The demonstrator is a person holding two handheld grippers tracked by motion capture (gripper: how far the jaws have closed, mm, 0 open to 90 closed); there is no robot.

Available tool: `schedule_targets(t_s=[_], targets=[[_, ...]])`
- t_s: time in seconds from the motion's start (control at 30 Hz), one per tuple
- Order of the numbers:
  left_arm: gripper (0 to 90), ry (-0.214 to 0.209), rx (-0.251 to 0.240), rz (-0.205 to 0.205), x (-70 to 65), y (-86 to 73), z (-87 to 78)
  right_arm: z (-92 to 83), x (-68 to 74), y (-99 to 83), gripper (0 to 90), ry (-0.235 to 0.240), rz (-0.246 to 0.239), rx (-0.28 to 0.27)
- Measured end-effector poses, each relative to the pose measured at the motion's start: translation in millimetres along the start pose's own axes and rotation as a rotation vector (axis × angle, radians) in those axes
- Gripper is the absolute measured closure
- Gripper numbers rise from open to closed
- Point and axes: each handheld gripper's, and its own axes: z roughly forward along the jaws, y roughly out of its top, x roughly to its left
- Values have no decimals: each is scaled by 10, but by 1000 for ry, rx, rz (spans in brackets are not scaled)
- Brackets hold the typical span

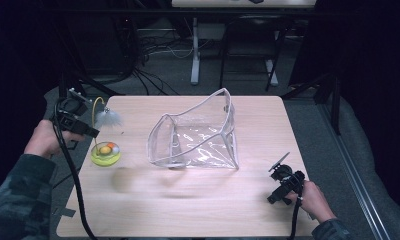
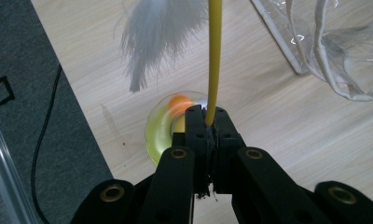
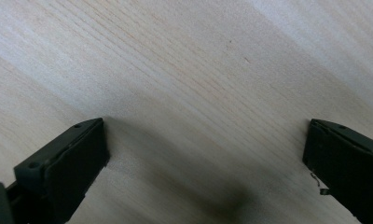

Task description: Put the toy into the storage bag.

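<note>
A toy with a yellow-green round base (image 1: 106, 153) holding an orange ball, a thin yellow wire (image 1: 94, 112) and a white feather (image 1: 108, 119) is at the table's left side. My left gripper (image 1: 90, 132) is shut on the wire; in the left gripper view the jaws (image 2: 207, 116) pinch the wire (image 2: 214, 56) above the blurred base (image 2: 163, 128), with the feather (image 2: 156, 32) beyond. The base seems slightly off the table, its round shadow lying nearer me. My right gripper (image 1: 272, 185) stands open at the near right, over bare wood (image 3: 205, 149).
A clear plastic pouch (image 1: 195, 135) with a white zip edge stands open in the middle of the wooden table (image 1: 188, 210); its corner shows in the left gripper view (image 2: 329, 42). Grey floor and a black cable (image 2: 44, 140) lie past the left edge.
</note>
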Motion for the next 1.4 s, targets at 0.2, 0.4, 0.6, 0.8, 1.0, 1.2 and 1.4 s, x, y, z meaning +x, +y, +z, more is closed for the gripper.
schedule_targets(t_s=[0.2,0.4,0.6,0.8,1.0,1.2,1.4], targets=[[884,11,1,4,19,104,-95,0,-1,2,0,-1,-2,2],[884,28,3,18,23,196,-178,0,-1,1,0,0,-2,1],[884,42,3,19,34,277,-232,2,0,2,0,2,-2,1],[884,60,-2,26,40,385,-308,0,-1,2,0,0,-2,1],[884,73,-2,36,15,480,-367,0,-1,2,0,0,-2,2],[884,83,-7,50,-21,596,-432,0,0,1,0,0,-2,2],[884,91,-14,68,-67,705,-500,0,0,1,0,0,-2,1]])
